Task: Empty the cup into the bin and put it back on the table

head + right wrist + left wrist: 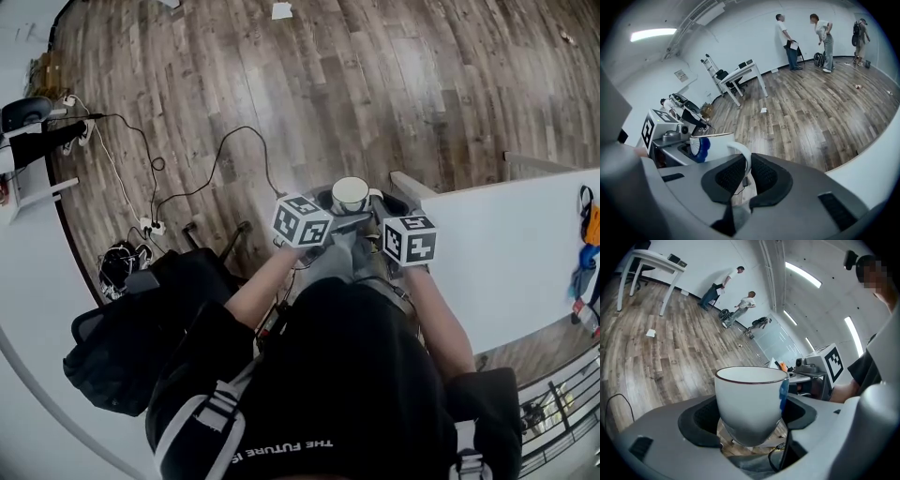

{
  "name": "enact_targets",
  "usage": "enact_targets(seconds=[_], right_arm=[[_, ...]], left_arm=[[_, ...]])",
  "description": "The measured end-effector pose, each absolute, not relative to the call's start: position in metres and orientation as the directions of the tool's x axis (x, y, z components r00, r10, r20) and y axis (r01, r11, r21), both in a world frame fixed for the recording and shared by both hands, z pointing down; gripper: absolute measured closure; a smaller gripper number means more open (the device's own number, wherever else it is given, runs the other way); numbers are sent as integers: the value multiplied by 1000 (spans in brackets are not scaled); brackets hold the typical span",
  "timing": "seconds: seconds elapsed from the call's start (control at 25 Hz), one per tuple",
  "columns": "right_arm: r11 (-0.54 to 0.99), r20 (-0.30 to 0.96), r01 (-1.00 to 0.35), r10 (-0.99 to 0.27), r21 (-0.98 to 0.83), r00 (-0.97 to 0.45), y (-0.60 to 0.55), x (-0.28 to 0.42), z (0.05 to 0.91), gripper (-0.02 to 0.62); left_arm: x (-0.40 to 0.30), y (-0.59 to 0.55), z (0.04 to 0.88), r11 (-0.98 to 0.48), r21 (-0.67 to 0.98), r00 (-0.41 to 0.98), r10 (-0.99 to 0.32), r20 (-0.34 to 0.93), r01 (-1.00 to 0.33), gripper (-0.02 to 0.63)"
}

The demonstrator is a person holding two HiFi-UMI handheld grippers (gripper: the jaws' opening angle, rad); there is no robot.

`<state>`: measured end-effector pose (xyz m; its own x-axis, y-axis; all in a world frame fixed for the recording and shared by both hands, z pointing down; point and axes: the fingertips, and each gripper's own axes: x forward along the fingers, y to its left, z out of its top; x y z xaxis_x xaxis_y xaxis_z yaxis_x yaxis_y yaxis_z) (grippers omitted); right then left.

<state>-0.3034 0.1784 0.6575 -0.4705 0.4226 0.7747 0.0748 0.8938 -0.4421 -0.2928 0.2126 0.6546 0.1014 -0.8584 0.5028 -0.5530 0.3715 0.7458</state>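
Note:
A white cup (350,194) with a dark rim and a blue patch on its side hangs upright over the wood floor, just in front of my body. My left gripper (339,217) is shut on the cup's body (749,404), with one dark pad on each side of it. My right gripper (378,208) is shut on the cup's white handle (744,157), which stands between its two pads. In the right gripper view the cup's bowl (715,146) sits just left of the jaws. The cup's inside is hidden in both gripper views.
A white table (511,248) stands at my right, its corner close to the cup. Black cables (187,187) and a power strip (150,225) lie on the floor at left, beside a black bag (122,361). Several people (787,40) and a desk (740,75) stand far off.

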Motion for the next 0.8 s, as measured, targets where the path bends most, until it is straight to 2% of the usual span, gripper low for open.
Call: enact_targets(seconds=[0.8], right_arm=[[888, 793, 53, 433, -456, -428, 185, -310, 676, 548]], left_arm=[[-299, 219, 671, 392, 767, 109, -854, 509, -508, 210]])
